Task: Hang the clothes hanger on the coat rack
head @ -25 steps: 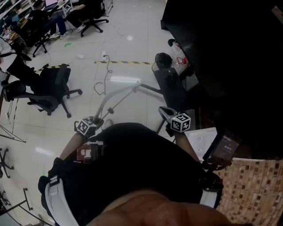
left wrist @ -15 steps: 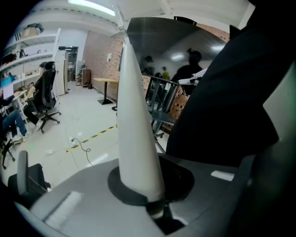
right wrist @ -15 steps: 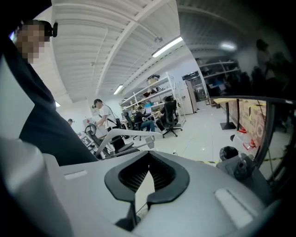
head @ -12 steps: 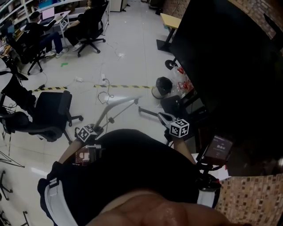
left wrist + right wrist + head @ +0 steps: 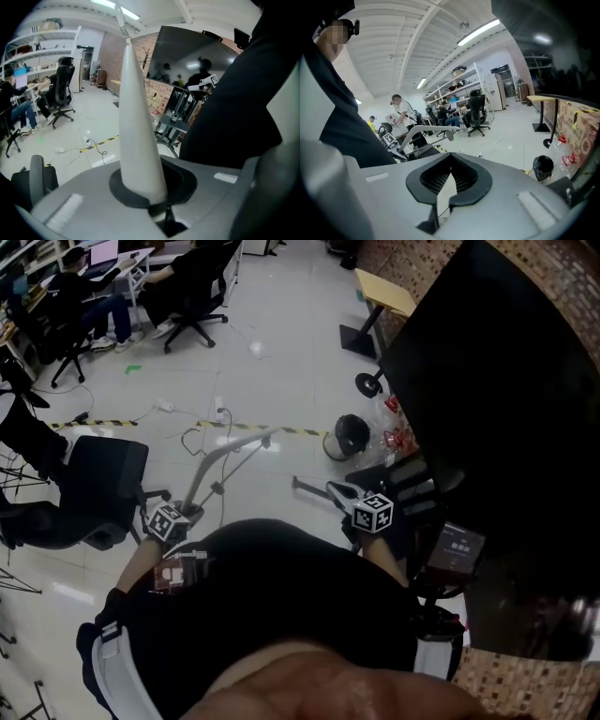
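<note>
The fingers of the left gripper (image 5: 152, 200) are pinched on one end of a white hanger (image 5: 136, 126), which juts forward and upward from them over the pale tiled floor (image 5: 281, 352). The fingers of the right gripper (image 5: 449, 183) are drawn together, with only a pale sliver showing in the gap. Both grippers are held out ahead of the person's dark-clothed body (image 5: 281, 615), with a black office chair (image 5: 98, 488) on the floor to the left.

Clothes hanger (image 5: 217, 456): pale grey-white, with broad arms; held off the floor, one end pinched in the left gripper (image 5: 190, 508), the other in the right gripper (image 5: 339, 490); in the left gripper view its arm narrows upward to a thin metal piece.
</note>
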The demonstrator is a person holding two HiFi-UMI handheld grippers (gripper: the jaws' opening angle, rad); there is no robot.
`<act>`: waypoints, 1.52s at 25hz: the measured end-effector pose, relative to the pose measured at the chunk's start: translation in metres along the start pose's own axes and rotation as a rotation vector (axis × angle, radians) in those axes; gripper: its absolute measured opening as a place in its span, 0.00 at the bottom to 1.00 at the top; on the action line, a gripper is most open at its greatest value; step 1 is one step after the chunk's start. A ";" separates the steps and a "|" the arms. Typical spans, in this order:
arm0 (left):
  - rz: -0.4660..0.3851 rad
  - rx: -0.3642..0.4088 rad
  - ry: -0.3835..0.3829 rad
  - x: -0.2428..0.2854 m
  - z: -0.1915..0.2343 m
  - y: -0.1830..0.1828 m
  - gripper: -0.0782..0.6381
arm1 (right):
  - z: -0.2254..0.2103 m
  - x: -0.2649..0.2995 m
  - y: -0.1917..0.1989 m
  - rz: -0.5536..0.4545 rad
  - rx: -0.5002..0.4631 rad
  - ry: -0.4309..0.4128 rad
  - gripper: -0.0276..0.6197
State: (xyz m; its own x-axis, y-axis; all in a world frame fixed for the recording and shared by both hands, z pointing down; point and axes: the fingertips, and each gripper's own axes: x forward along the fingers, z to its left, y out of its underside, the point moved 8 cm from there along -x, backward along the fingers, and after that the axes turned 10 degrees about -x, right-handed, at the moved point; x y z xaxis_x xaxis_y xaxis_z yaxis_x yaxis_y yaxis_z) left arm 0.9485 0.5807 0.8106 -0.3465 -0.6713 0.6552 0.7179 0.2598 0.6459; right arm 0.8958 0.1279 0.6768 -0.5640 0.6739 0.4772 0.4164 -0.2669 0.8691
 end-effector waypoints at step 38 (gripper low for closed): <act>-0.062 0.003 -0.029 0.165 0.301 -0.380 0.13 | -0.371 0.333 -0.255 0.021 -0.106 -0.108 0.06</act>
State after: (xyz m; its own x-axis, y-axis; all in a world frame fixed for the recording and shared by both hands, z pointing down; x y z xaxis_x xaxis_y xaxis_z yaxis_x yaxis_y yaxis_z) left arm 0.4370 0.5806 0.7912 -0.4080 -0.6655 0.6251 0.6927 0.2203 0.6867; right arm 0.3372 0.1654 0.6622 -0.4737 0.7358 0.4840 0.3470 -0.3491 0.8705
